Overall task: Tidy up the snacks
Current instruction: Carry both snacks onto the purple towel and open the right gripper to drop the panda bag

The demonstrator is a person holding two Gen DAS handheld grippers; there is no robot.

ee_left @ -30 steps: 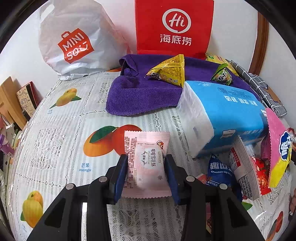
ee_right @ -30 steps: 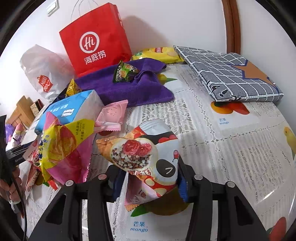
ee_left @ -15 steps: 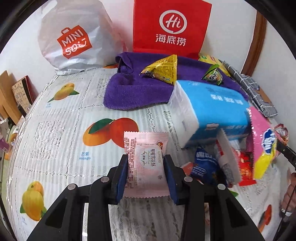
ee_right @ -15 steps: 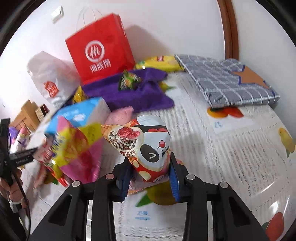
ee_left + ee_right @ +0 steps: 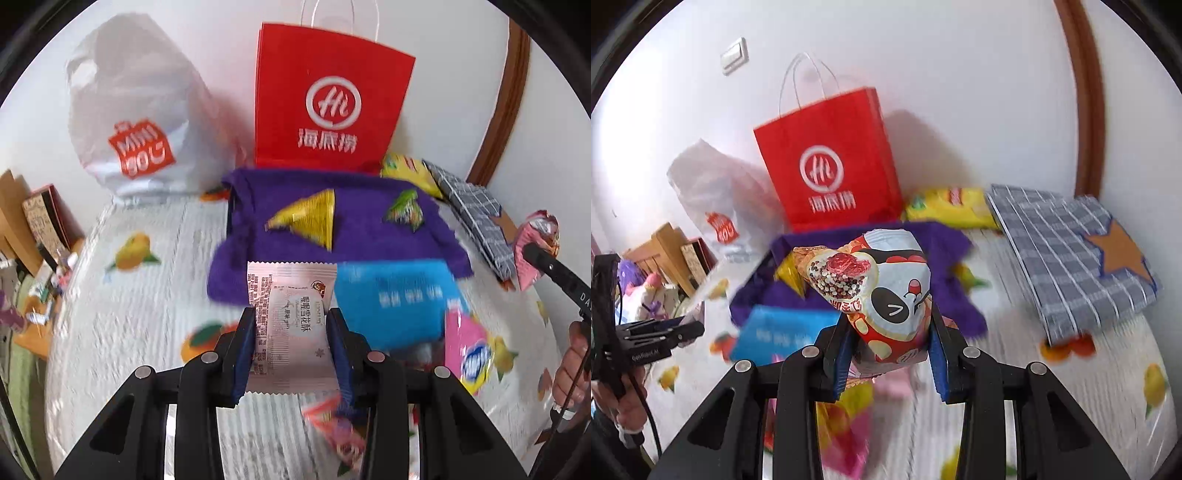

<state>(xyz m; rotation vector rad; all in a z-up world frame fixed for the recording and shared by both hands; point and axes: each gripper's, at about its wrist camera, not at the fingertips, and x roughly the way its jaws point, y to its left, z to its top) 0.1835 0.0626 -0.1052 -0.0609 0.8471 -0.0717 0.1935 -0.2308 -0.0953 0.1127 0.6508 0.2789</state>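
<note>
My left gripper (image 5: pixel 291 332) is shut on a pale pink snack packet (image 5: pixel 291 317) and holds it above the table. My right gripper (image 5: pixel 889 332) is shut on a red and white snack bag with a panda face (image 5: pixel 882 291), also lifted; this bag shows at the right edge of the left wrist view (image 5: pixel 535 247). A purple towel (image 5: pixel 362 229) lies before the red paper bag (image 5: pixel 325 103) and carries a yellow triangular packet (image 5: pixel 310 218) and a green one (image 5: pixel 404 210). The left gripper shows at the left of the right wrist view (image 5: pixel 657 336).
A blue tissue pack (image 5: pixel 391 299) lies near the towel, with a pink and yellow snack bag (image 5: pixel 467 354) and more packets to its right. A white Miniso bag (image 5: pixel 136 122) stands at back left. A checked grey cloth (image 5: pixel 1071 251) and a yellow chip bag (image 5: pixel 949 206) lie at back right.
Both grippers have risen from the table with their packets and now face the red paper bag more directly. The view is blurred by motion.
</note>
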